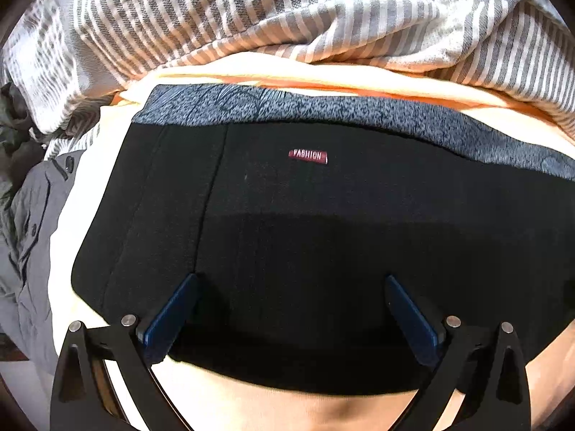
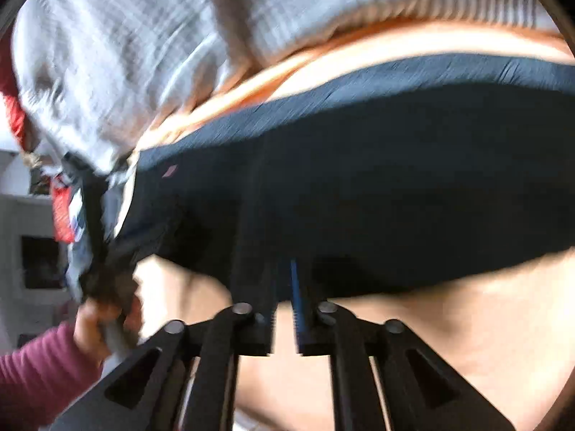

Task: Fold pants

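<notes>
Pale orange bed sheet under everything, striped blanket bunched behind. Grey shirt at far left. Black pants lie folded flat mid-bed, grey waistband away from camera. Left gripper fingers spread wide, nothing held, above pants. Right gripper fingers nearly closed at near edge; blurred, grip uncertain. Risk: thin pinch slips, fold springs open. Only left view shows label clearly; only right view shows hand, maroon sleeve.
</notes>
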`<state>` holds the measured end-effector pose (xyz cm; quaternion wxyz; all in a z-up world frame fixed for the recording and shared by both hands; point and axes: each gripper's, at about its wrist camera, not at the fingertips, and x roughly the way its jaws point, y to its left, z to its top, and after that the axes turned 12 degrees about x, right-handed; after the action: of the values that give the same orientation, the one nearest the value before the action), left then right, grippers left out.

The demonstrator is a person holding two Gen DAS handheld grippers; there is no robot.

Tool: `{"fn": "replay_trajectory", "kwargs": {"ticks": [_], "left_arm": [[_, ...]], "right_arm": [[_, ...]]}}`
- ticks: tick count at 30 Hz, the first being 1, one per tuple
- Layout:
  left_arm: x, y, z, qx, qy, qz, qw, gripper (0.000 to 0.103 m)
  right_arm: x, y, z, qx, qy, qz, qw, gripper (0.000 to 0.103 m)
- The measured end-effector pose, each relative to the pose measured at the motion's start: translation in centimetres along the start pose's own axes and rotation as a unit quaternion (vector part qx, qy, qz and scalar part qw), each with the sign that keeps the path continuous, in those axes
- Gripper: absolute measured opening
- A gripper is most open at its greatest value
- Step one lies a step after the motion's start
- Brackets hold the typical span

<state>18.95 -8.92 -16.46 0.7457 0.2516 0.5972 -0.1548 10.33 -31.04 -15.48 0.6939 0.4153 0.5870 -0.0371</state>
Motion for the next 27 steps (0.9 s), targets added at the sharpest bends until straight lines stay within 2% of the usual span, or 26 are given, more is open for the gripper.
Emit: {"fn": "replay_trajectory", "kwargs": {"ticks": [1, 2, 4, 7, 10, 13, 16, 20, 27], "left_arm": [[-0.2, -0.2, -0.2, 0.003, 0.004, 0.003, 1.0000, 0.103], [-0.5, -0.5, -0.3, 0.005, 0.009, 0.005, 0.9999, 0.103], [-1.4, -1.2, -0.7, 0.010, 0.013, 0.004, 0.9999, 0.103], [-3.1, -3.1, -0.9, 0.023, 0.009, -0.005, 0.9997, 0.103], [-4.9, -6.1, -0.7, 0.037, 0.013, -0.021, 0.9990, 0.103], [-6.5, -9.5, -0.3, 0.052, 0.008, -0.040, 0.9978, 0.103], [-7.4, -13.0, 0.2, 0.070, 0.002, -0.053, 0.9961, 0.103], [-8.5, -18.4, 0.7, 0.097, 0.001, -0.069, 0.9929, 0.103], [-9.6, -24.1, 1.2, 0.140, 0.004, -0.085, 0.9866, 0.103]], "right_arm": [[0.5, -1.1, 1.2, 0.009, 0.003, -0.017, 1.000, 0.036], [1.3, -2.2, 2.2, 0.024, 0.014, -0.032, 0.999, 0.033], [1.5, -3.6, 2.9, 0.060, 0.022, 0.004, 0.998, 0.034], [0.1, -4.1, 2.1, 0.073, 0.023, 0.021, 0.997, 0.038], [-1.6, -4.7, 0.2, 0.086, 0.033, 0.056, 0.994, 0.059], [-3.6, -5.8, -1.4, 0.090, 0.040, 0.044, 0.994, 0.063], [-5.4, -7.0, -2.3, 0.089, 0.034, 0.027, 0.995, 0.071], [-7.8, -9.9, -2.8, 0.104, 0.017, 0.017, 0.994, 0.071], [-10.8, -15.2, -3.0, 0.145, 0.005, 0.018, 0.989, 0.071]]}}
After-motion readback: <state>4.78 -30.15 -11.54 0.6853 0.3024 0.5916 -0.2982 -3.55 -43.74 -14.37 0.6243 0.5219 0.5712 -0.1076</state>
